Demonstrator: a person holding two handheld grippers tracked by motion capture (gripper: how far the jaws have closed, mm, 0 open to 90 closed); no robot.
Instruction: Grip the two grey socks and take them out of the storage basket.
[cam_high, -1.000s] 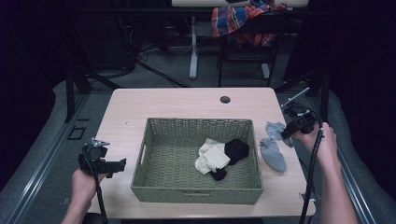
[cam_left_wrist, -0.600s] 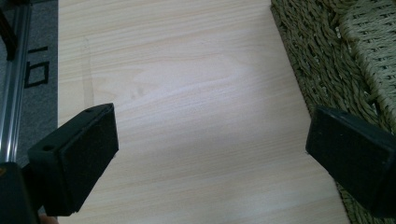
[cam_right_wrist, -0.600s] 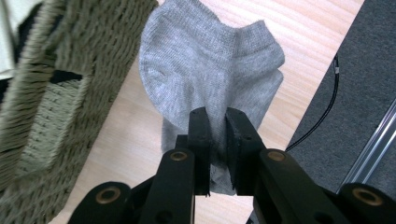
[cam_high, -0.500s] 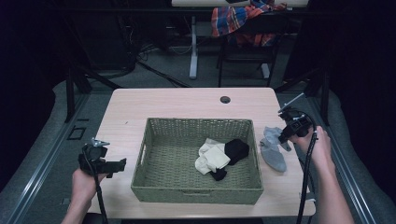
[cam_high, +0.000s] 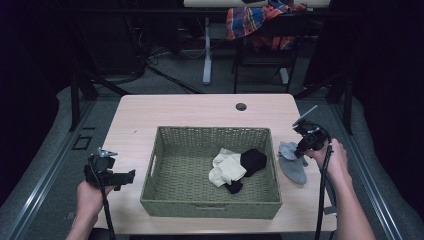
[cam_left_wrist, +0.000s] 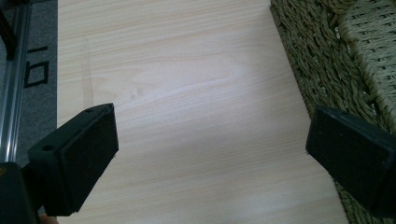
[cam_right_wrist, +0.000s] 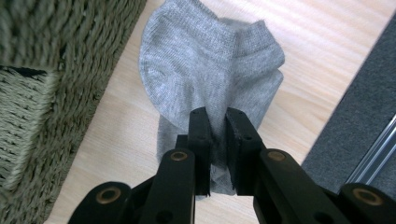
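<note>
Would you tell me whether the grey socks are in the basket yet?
Out: the grey ankle socks lie on the table right of the woven green basket, pinched by the right gripper.

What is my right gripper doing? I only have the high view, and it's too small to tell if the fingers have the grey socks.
Observer: The right gripper is shut on the grey socks, pinching fabric near their near end.
Operator: Are they off the table?
Observer: Cannot tell; most of the fabric appears spread flat on the wood beside the basket.
Operator: And the left gripper?
Observer: The left gripper is open over bare table, with the basket wall by one finger.
</note>
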